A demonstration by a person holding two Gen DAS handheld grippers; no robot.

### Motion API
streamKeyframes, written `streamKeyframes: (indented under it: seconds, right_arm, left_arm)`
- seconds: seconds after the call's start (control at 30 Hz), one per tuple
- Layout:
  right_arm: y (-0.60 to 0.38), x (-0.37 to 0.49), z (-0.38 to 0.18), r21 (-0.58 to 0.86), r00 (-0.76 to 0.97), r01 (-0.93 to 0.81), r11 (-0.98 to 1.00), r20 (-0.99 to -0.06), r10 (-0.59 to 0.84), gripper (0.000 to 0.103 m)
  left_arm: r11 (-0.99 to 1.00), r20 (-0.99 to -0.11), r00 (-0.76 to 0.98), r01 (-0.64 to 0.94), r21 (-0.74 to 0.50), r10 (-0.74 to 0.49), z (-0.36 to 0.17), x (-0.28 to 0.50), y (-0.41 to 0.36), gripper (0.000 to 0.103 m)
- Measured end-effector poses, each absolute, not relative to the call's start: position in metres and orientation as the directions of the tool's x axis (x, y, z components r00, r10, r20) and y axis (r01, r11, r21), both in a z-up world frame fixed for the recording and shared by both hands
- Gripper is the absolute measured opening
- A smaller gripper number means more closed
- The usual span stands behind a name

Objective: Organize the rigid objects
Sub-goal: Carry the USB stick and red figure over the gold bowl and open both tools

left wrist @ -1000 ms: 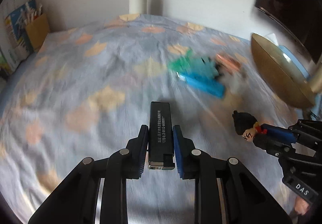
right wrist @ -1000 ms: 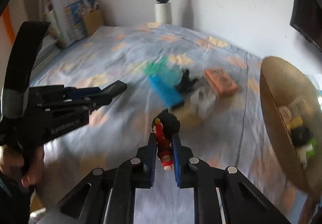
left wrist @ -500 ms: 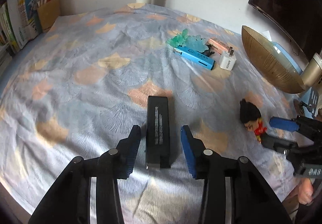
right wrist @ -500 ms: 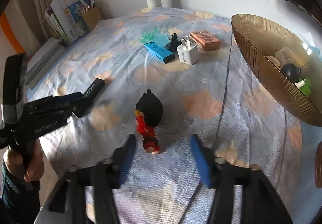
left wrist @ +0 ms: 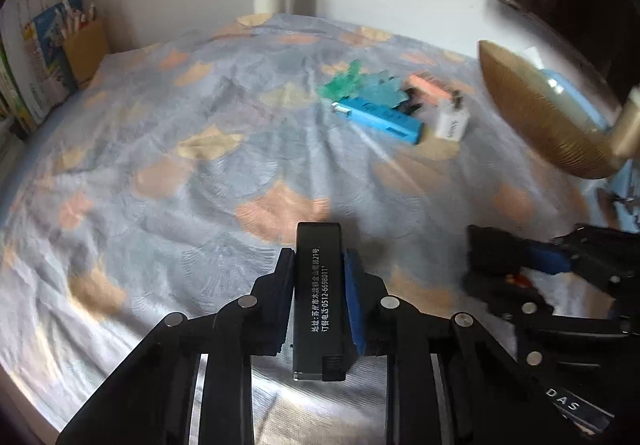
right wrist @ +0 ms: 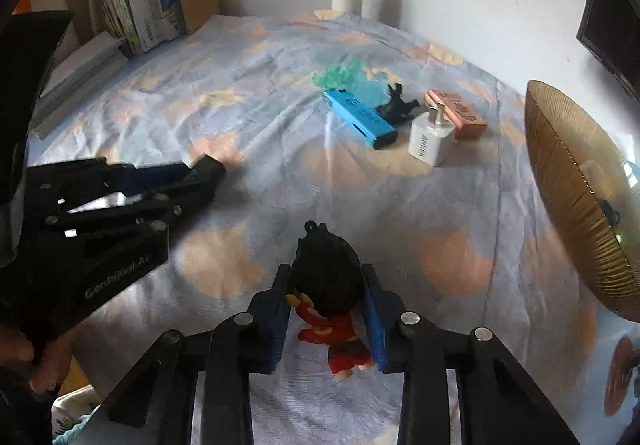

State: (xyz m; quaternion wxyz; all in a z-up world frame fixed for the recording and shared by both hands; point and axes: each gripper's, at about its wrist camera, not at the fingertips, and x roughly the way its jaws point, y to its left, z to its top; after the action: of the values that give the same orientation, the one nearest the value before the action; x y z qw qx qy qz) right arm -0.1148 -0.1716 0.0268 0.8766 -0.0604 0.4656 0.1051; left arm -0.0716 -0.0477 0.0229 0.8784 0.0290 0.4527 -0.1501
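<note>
Two pickups at once: the left gripper is clamped on the black lighter just above the table, while the right gripper is closing around the red figurine lying there. Next, I'd judge, both carry to the gold bowl at right.

left tool clamps a black lighter above the bedsheet.

A bed under a pale blue sheet with peach patches carries a cluster (touching or nearly so): blue lighter; white charger; pink box; green toy
</note>
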Motion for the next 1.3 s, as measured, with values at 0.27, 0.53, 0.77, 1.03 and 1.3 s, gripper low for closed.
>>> streamKeyframes:
  seconds: [0.27, 0.53, 0.77, 1.03, 1.3]
  right_arm:
    - [-0.216, -0.134, 0.073, 0.043, 0.651, -0.185, 0.982, -0.743, 0.155, 0.032]
    - [-0.317, -0.139, 0.166, -0.027, 0.789, 0.028, 0.999, -0.613, -0.039, 0.032]
    - [-0.379, -0.103, 0.149, 0.037, 0.697, 0.073, 0.997, -0.717, -0.024, 0.032]
    - [-0.404, -0.088, 0.099, 0.119, 0.589, 0.044, 0.992, -0.805, 0.070, 0.032]
    - [-0.423, -0.113, 0.140, 0.203, 0.707, 0.103, 0.974, -0.704, 0.072, 0.061]
  left_arm:
    - [0.923, -0.697, 0.621, 0.351, -0.160, -0.357, 0.083, -0.076, -0.069, 0.021]
    - [0.854, -0.589, 0.648, 0.498, -0.152, -0.483, 0.158, -0.049, -0.161, 0.021]
    - [0.815, -0.650, 0.540, 0.533, -0.228, -0.535, 0.124, -0.002, -0.241, 0.021]
    - [0.782, -0.679, 0.484, 0.583, -0.220, -0.552, 0.096, 0.001, -0.275, 0.028]
    - [0.823, -0.549, 0.629, 0.521, -0.228, -0.550, 0.146, -0.013, -0.194, 0.081]
